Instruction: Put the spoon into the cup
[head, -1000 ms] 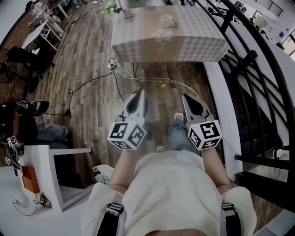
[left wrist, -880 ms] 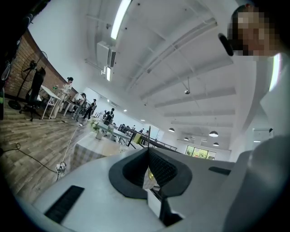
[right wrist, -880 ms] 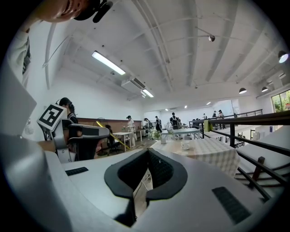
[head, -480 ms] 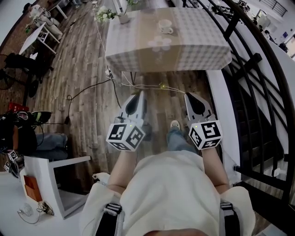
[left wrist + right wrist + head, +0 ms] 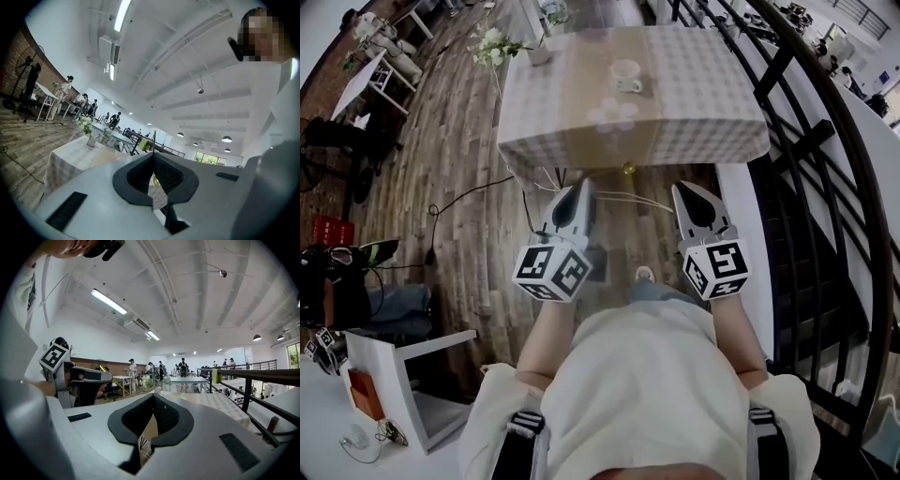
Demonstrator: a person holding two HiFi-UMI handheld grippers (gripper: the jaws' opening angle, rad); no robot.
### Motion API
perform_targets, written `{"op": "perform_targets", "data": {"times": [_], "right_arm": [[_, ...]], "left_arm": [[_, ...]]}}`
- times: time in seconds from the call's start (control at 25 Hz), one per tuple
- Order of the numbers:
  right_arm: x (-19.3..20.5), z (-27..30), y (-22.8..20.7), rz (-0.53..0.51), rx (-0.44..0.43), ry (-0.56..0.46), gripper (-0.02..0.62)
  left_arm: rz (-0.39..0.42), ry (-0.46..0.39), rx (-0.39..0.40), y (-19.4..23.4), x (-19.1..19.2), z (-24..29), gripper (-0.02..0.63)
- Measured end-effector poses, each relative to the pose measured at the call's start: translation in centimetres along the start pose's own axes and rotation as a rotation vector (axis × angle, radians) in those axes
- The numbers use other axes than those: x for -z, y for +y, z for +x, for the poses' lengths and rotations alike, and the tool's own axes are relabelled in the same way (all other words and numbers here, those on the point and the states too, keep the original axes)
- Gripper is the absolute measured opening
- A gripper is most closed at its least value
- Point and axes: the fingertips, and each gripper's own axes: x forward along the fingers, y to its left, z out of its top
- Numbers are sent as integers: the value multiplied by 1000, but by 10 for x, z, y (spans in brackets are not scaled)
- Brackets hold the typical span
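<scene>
Cup (image 5: 625, 74), white, sits on the checked-cloth worktop (image 5: 712, 103) ahead of the person, toward the far middle, at the edge of the tan centre strip; spoon too small to make out from here. Vase of white flowers (image 5: 536, 52) at the worktop's far left corner, well apart from the cup. Left gripper (image 5: 585, 187) and right gripper (image 5: 681, 189) both held out level over the wood floor (image 5: 469, 150), short of the worktop's near edge, side by side, not touching each other. Left gripper view: jaws (image 5: 153, 157) clenched, pads meeting in a line, nothing between them, worktop and flowers visible past them. Right gripper view: jaws (image 5: 153, 401) also clenched tip to tip, empty; the left gripper (image 5: 70, 376) with its marker cube shows at the left. Cables (image 5: 478, 192) trail across the floor under the worktop. Black railing (image 5: 825, 187) runs along the right side
</scene>
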Motion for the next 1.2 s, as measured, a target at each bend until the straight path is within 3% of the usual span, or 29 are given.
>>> {"op": "perform_targets", "data": {"times": [0.52,0.84,1.2], "right_arm": [[-11,42,-46,-23,-97,-4,0],[13,66,-53,27,-126,30,0],[11,98,-74,22,-104,39,0]], "left_arm": [[-26,-65,-64,4,-13,56,3],[-17,-45,-119,20,-8,64,3],[-24,-2,-101,43,-1,106,3]]}}
